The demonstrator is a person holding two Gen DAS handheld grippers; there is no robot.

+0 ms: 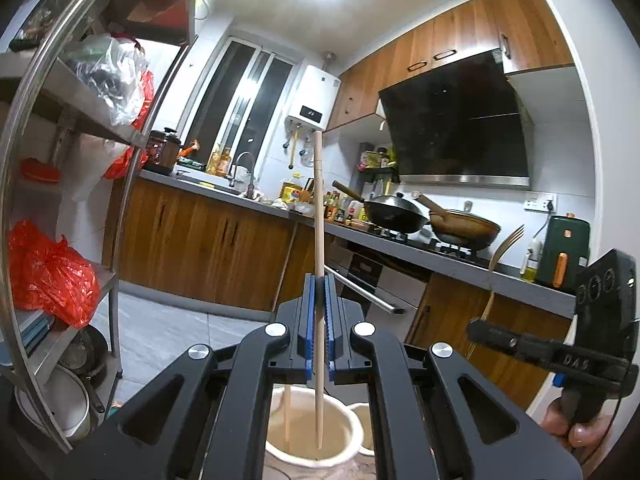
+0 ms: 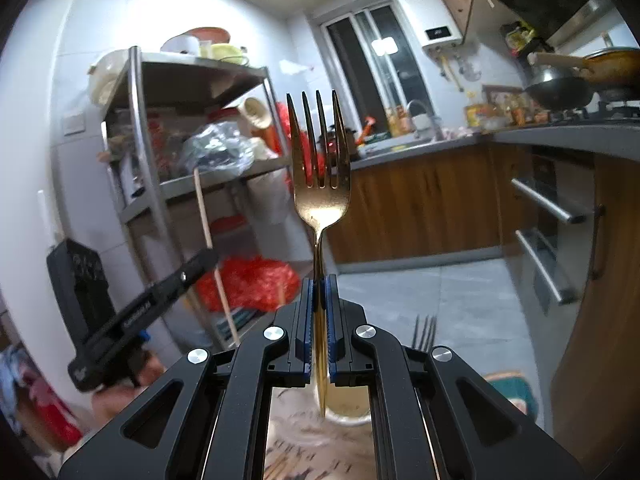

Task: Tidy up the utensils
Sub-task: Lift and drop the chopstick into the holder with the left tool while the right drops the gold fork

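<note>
- The left wrist view looks level along its black gripper [image 1: 319, 320], close above a cream ceramic pot [image 1: 352, 436], facing the long wood-fronted kitchen counter [image 1: 224, 236].
- The right wrist view faces the steel shelf rack [image 2: 148, 168].
- Both share the dark window [image 1: 240, 108] and white wall-mounted water heater [image 2: 432, 24].

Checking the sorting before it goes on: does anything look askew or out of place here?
Nothing stands out. The left gripper holds a chopstick upright over a cream cup; the right gripper holds a gold fork upright.
</note>
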